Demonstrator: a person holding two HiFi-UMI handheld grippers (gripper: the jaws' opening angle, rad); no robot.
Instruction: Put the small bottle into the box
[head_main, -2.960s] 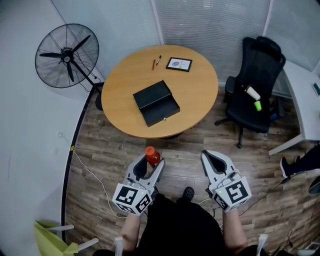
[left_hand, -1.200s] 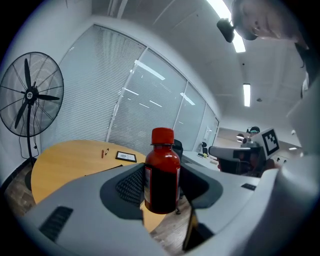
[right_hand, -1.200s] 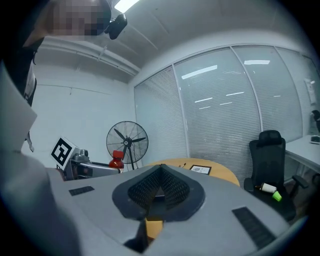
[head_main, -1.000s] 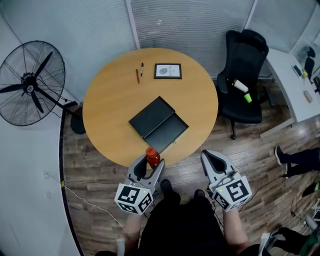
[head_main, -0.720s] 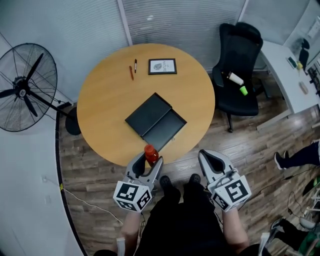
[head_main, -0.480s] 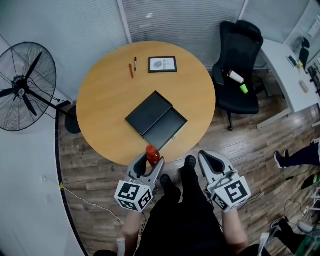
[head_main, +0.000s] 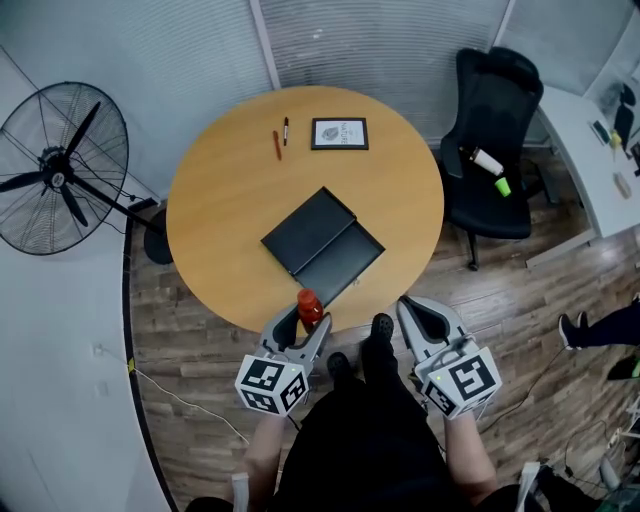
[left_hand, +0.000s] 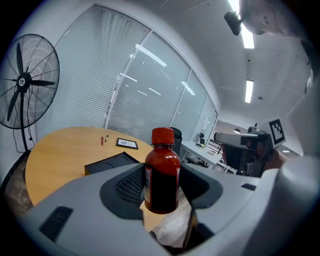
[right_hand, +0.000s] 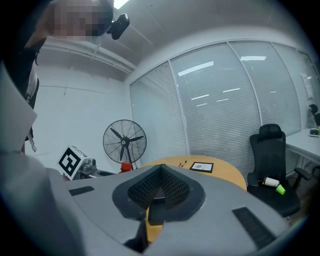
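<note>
A small dark red bottle (head_main: 309, 307) with a red cap stands upright between the jaws of my left gripper (head_main: 300, 325), which is shut on it just off the near edge of the round wooden table (head_main: 230, 200). In the left gripper view the bottle (left_hand: 162, 172) fills the middle, held at its body. The black box (head_main: 322, 245) lies open near the table's front, lid folded back; it is also seen low beyond the bottle as the box (left_hand: 107, 163). My right gripper (head_main: 423, 322) hangs to the right, jaws shut with nothing in them (right_hand: 159, 192).
Two pens (head_main: 281, 137) and a framed picture (head_main: 339, 133) lie at the table's far side. A standing fan (head_main: 55, 170) is at the left. A black office chair (head_main: 495, 130) holding a white-and-green item stands at the right, beside a white desk (head_main: 600, 160).
The view has shifted as the person stepped toward the table; the box now lies just beyond the bottle. Both grippers keep their pose, the left still holding the bottle.
</note>
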